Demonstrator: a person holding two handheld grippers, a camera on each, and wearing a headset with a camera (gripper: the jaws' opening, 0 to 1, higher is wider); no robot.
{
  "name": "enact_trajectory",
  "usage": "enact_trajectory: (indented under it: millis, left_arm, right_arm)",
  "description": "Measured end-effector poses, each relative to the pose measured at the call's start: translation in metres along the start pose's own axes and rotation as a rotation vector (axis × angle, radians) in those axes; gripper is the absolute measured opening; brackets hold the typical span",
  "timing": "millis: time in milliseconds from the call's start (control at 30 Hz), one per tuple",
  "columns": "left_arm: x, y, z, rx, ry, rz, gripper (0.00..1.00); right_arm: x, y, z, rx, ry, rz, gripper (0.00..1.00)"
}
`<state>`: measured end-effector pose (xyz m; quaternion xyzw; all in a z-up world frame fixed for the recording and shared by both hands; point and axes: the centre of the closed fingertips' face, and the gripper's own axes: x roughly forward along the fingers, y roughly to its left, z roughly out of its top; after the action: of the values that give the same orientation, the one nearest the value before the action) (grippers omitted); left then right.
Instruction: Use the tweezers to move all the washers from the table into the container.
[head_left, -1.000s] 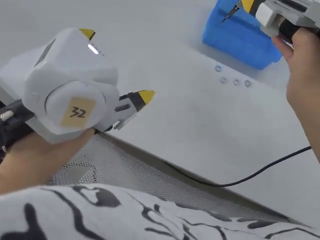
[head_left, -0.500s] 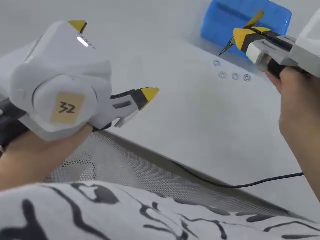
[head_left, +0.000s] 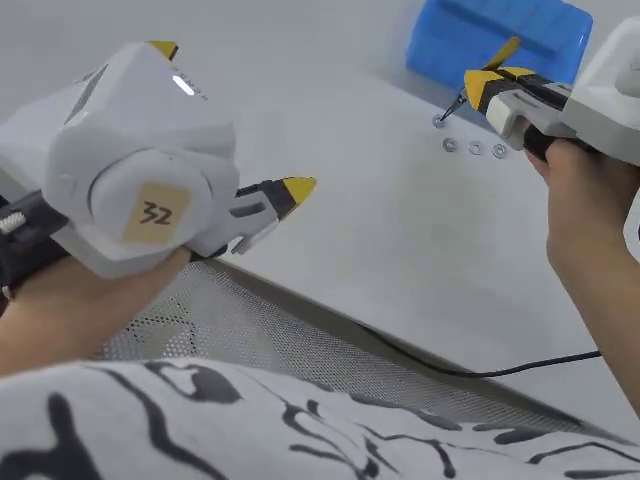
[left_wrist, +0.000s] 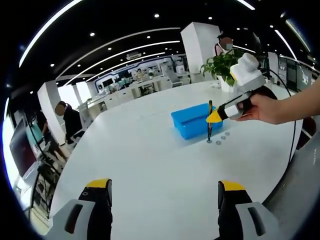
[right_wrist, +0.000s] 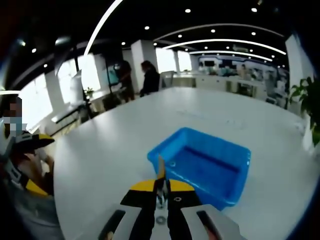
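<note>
A blue container (head_left: 500, 35) stands at the far right of the white table (head_left: 380, 240). Several small washers (head_left: 476, 149) lie in a short row just in front of it. My right gripper (head_left: 497, 77) is shut on dark tweezers (head_left: 452, 106), whose tip points down at the leftmost washer (head_left: 438, 122). From the left gripper view the tweezers (left_wrist: 209, 122) stand upright beside the container (left_wrist: 192, 122). In the right gripper view the tweezers (right_wrist: 161, 175) run forward toward the container (right_wrist: 210, 167). My left gripper (head_left: 228, 117) is open and holds nothing near the table's front edge.
A black cable (head_left: 480, 365) trails over the table's front right. Below the table edge there is a perforated metal surface (head_left: 200, 320). A potted plant (left_wrist: 220, 65) stands behind the container, and people stand far off in the hall.
My right gripper has come down and back from over the blue container, bringing the tweezers' tip to the row of washers. The left gripper has barely moved.
</note>
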<state>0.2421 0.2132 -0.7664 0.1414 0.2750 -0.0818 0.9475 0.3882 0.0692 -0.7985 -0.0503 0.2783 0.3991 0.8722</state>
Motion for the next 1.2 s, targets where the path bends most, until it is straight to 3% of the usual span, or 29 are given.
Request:
enact_trajectory:
  millis: [300, 567, 633, 933, 1100, 1200]
  left_arm:
    - [0.000, -0.001, -0.001, 0.011, 0.012, -0.005, 0.89]
    - [-0.003, 0.000, 0.001, 0.002, 0.006, -0.001, 0.89]
    - [-0.003, -0.001, 0.002, 0.003, 0.000, -0.001, 0.89]
    - [-0.002, -0.002, 0.000, 0.015, 0.012, -0.006, 0.89]
    - [-0.002, -0.002, -0.001, 0.017, 0.012, -0.005, 0.89]
    - [-0.002, -0.002, -0.001, 0.018, 0.015, -0.007, 0.89]
  right_arm:
    - [0.002, 0.002, 0.000, -0.029, -0.012, -0.001, 0.04]
    - [0.001, 0.001, 0.003, -0.034, 0.018, -0.011, 0.03]
    - [-0.001, 0.000, 0.008, -0.038, -0.004, -0.012, 0.03]
    - [-0.014, 0.002, 0.032, 0.075, -0.068, 0.030, 0.03]
    - [-0.017, 0.001, 0.049, 0.038, -0.095, 0.023, 0.03]
    - [-0.014, 0.002, 0.058, -0.020, -0.097, 0.019, 0.03]
